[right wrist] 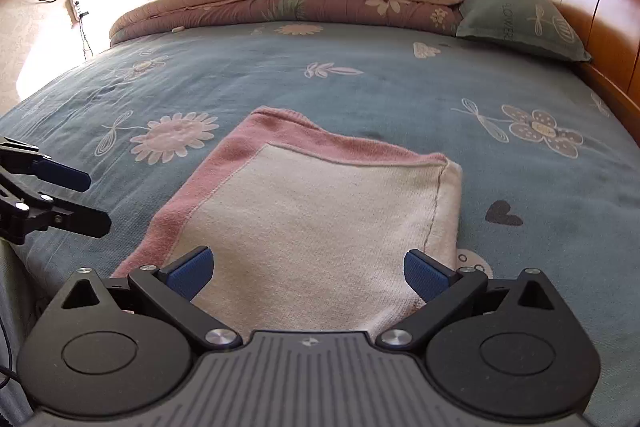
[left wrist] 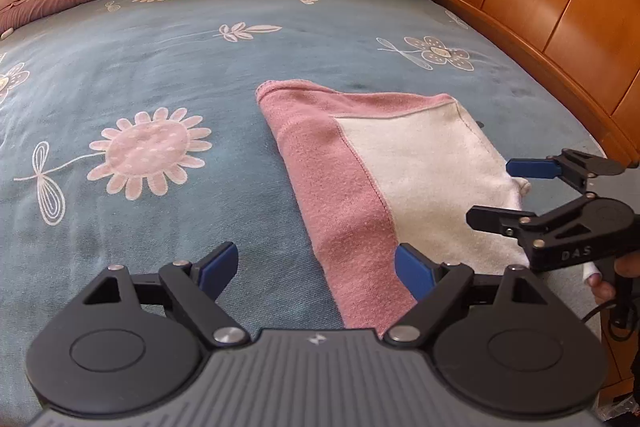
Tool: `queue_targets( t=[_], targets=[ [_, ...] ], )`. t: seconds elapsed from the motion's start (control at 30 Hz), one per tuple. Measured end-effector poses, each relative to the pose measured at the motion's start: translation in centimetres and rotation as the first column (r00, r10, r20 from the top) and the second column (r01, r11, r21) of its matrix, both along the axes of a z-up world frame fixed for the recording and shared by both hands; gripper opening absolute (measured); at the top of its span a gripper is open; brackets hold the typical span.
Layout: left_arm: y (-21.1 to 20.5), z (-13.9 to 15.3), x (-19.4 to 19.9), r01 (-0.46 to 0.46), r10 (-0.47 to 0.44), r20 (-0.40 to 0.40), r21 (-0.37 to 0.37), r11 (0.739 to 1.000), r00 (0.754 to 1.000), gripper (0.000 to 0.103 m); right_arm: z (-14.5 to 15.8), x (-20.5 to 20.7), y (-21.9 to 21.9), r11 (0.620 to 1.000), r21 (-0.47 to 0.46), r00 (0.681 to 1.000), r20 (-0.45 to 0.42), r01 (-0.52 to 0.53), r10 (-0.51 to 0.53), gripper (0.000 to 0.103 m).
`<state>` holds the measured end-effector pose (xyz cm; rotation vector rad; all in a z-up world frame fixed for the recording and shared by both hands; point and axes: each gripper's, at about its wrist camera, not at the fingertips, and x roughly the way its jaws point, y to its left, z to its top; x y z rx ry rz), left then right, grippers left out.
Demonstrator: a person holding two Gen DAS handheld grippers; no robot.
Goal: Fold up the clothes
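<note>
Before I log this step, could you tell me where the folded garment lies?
The pink-and-white garment lies on the blue bedsheet, before the open right gripper.

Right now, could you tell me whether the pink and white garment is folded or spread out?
Folded: the garment lies on the bed as a compact rectangle with doubled edges.

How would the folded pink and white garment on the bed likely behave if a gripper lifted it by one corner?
The garment looks like soft knit, so it would probably droop and unfold. Its fuzzy surface likely grips the pads rather than slipping. It seems light.
</note>
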<state>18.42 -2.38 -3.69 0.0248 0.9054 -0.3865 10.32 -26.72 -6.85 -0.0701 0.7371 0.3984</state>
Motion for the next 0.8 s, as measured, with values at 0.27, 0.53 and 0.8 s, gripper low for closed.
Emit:
queue_targets(
  t=[0.27,0.53,0.8],
  targets=[
    [1.4,-0.9,1.0,-0.045,0.045,-0.033,0.006,0.999,0.998,0.086,-0.7,2.8,-0.1,0.998,-0.002,0.998,-0.02,0.055,-0.055,0.103],
    [0.2,-1.2,1.6,-0.018,0.017,-0.042,-0.012,1.0,0.999,0.086,-2.1,5.4,0.2,0.994,0.002,0.993,-0.027,0.114,-0.114,0.103],
    [0.3,-0.5,2.9,-0.059,0.059,-0.011,0.02,0.998,0.998,0.086,0.0,5.6,0.3,0.971,0.175,0.986,-0.041,0.164,-0.16,0.103]
  ],
)
